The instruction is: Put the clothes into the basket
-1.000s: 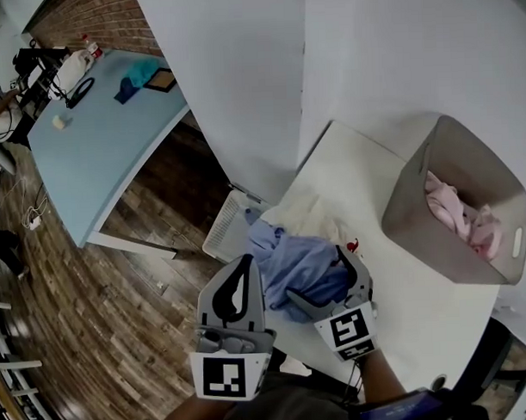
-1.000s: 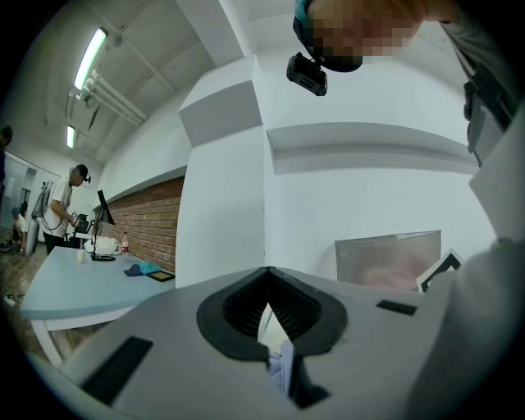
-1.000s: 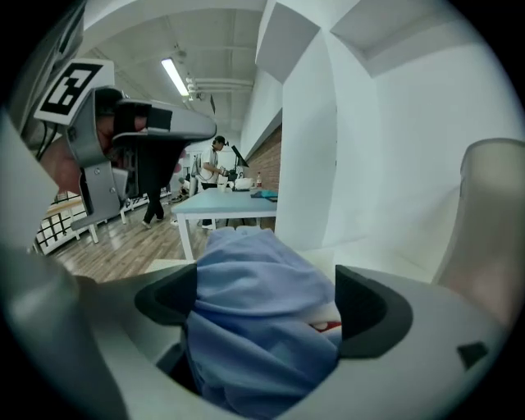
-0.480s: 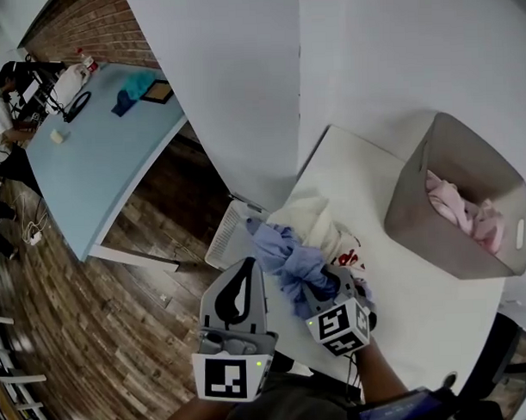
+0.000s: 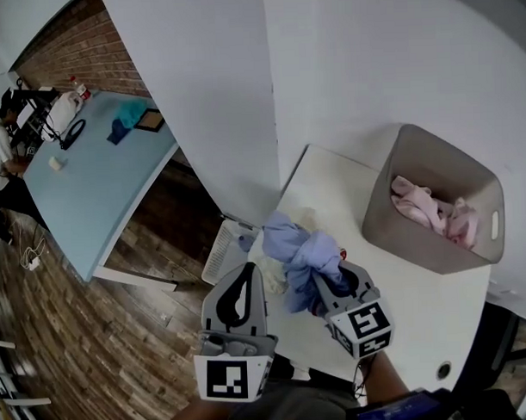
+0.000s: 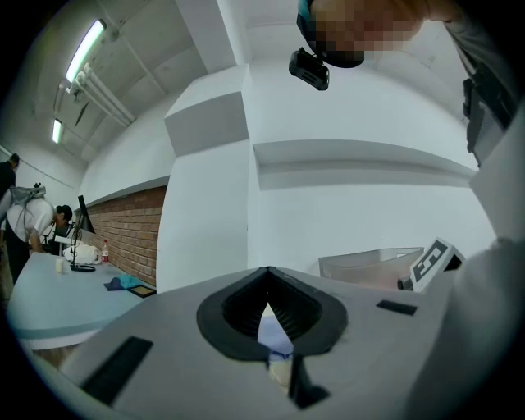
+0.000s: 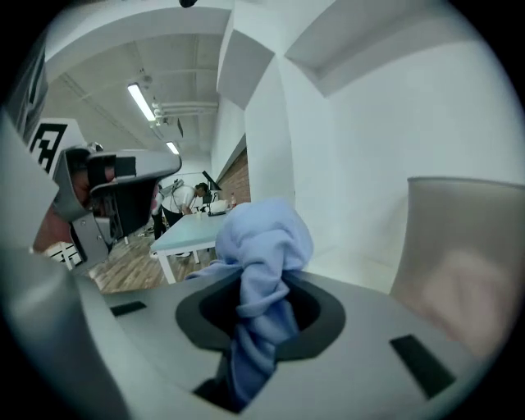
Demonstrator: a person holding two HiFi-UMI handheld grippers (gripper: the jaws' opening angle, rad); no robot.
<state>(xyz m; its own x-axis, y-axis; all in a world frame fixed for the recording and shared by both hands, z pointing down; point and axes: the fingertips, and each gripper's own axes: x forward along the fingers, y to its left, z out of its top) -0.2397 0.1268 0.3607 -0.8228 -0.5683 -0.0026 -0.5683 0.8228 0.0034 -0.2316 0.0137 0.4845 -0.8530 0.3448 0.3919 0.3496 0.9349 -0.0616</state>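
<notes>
Two grippers, the left gripper and the right gripper. One bunched light-blue fabric garment, one crumpled cream cloth, one grey rectangular plastic basket, one white table, one long pale-blue table.

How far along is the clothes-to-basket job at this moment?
Done: pink clothes already lie in the basket. In hand: the right gripper is closing its jaws on a blue garment. Left: moving it into the basket, then the cream cloth on the table.
</notes>
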